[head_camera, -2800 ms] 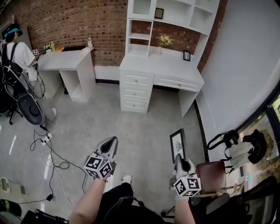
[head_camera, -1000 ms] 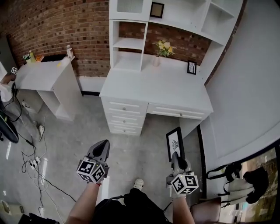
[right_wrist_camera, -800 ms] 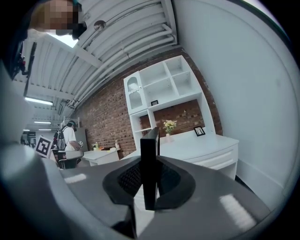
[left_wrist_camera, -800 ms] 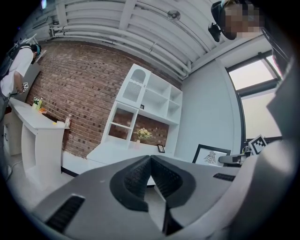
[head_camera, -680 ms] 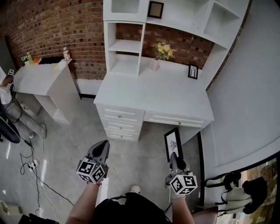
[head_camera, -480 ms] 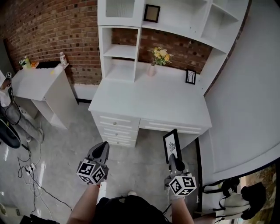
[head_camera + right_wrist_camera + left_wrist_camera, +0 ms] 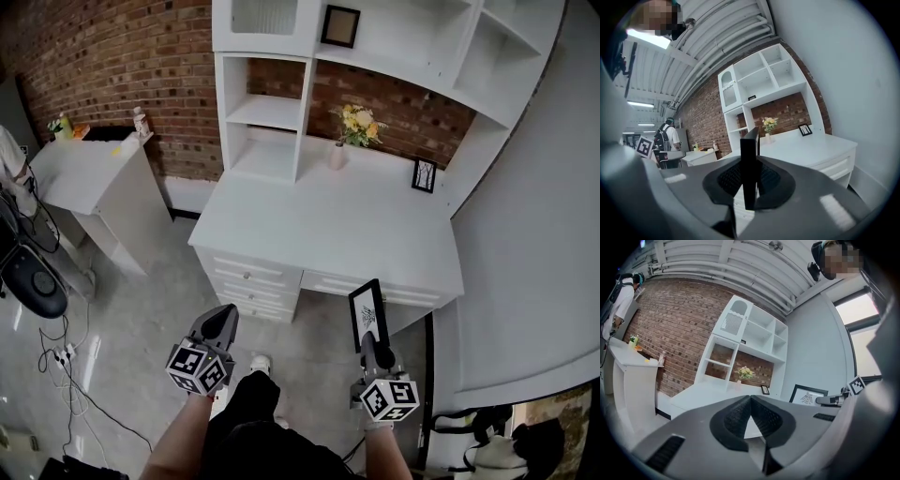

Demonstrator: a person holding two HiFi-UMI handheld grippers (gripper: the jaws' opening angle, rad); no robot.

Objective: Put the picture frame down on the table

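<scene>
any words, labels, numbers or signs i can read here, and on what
No readable words or numbers anywhere.
The picture frame in the right gripper: a drawing, any print too small to read.
The marker cubes on the left gripper and the right one: black-and-white square patterns, no letters.

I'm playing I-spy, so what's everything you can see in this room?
desk with shelves: one, white, against the brick wall
side table: one, white, left of the desk
vase of flowers: one, yellow blooms, back of desk
small frame: one, black, on desk, right
shelf frame: one, black, top shelf
chair: one, black, far left
held picture frame: one, black, upright, in front of the desk
left gripper: one, grey, shut, empty
right gripper: one, grey, shut on held picture frame
</scene>
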